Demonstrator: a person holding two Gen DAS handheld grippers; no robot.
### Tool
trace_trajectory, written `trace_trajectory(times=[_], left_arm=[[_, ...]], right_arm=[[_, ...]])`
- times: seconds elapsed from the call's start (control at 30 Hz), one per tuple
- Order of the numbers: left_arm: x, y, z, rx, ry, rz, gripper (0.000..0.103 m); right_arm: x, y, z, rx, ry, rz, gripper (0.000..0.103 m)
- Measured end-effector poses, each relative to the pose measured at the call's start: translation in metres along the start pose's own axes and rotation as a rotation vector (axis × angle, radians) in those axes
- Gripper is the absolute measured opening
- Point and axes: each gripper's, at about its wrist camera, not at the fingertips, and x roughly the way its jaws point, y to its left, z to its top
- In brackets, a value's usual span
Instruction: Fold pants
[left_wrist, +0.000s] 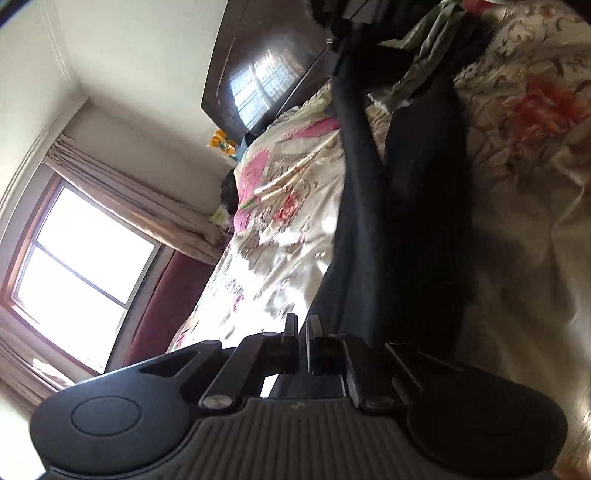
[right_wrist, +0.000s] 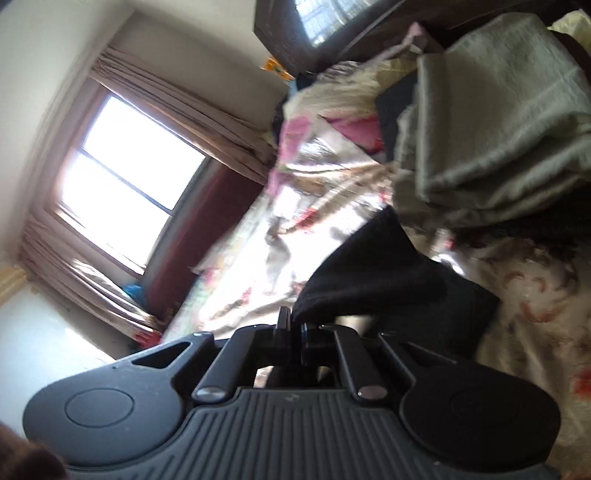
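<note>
Dark pants (left_wrist: 399, 206) lie stretched along a floral bedspread (left_wrist: 288, 229), their two legs running away toward the headboard. My left gripper (left_wrist: 302, 325) is shut on the near edge of the pants, its fingers almost together. In the right wrist view the black pants (right_wrist: 384, 273) bunch up just ahead of my right gripper (right_wrist: 293, 321), which is shut on a fold of that cloth. Both views are rolled sideways.
A grey-green folded blanket (right_wrist: 498, 122) sits on the bed beyond the pants. A dark wooden headboard (left_wrist: 266, 62) stands at the far end. A bright window (right_wrist: 125, 177) with beige curtains fills the wall beside the bed.
</note>
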Motion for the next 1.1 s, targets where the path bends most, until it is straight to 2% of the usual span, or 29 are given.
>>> trace_trajectory(times=[0.03,0.1,0.23,0.3,0.4,0.43,0.47,0.5,0.63,0.7,0.77,0.9,0.97,1.1], left_arm=[[0.002,-0.001,-0.005,0.007,0.017,-0.022,0.023],[0.001,-0.011,-0.015,0.056,0.025,-0.043,0.023],[-0.006,-0.027,-0.027,0.110,0.031,-0.094,0.023],[-0.007,-0.031,-0.029,0.126,0.021,-0.089,0.023],[-0.004,-0.028,-0.027,0.085,0.017,-0.083,0.025],[-0.003,-0.026,-0.025,0.069,0.017,-0.081,0.026],[-0.002,-0.025,-0.024,0.060,0.016,-0.083,0.026],[-0.001,-0.025,-0.023,0.051,0.011,-0.080,0.027],[0.003,-0.025,-0.019,0.021,0.028,-0.061,0.027],[0.004,-0.018,-0.023,-0.003,0.044,-0.051,0.023],[0.004,-0.005,-0.031,-0.041,0.069,-0.037,0.022],[0.004,0.019,-0.058,-0.126,0.172,0.000,0.022],[-0.010,0.030,-0.075,-0.180,0.195,0.018,0.024],[-0.048,0.056,-0.120,-0.254,0.268,0.069,0.027]], right_arm=[[0.011,-0.011,-0.007,0.008,0.043,-0.088,0.010],[0.021,-0.033,-0.021,0.039,0.117,-0.129,0.011],[0.009,-0.053,-0.023,0.151,0.075,-0.098,0.015],[0.007,-0.057,-0.017,0.177,0.035,-0.097,0.022],[0.012,-0.057,-0.011,0.185,0.022,-0.106,0.024],[0.013,-0.055,-0.011,0.174,0.021,-0.111,0.020],[0.016,-0.051,-0.013,0.159,0.026,-0.127,0.011],[0.017,-0.047,-0.014,0.157,0.036,-0.131,0.007],[0.018,-0.036,-0.011,0.168,0.025,-0.079,0.006],[0.021,-0.038,-0.005,0.159,0.023,-0.095,0.006],[0.026,-0.042,-0.005,0.156,0.057,-0.136,0.007],[0.025,-0.038,-0.015,0.105,0.126,-0.184,0.014],[0.011,-0.027,-0.022,0.058,0.149,-0.183,0.020],[-0.011,0.034,-0.058,-0.261,0.201,-0.241,0.024]])
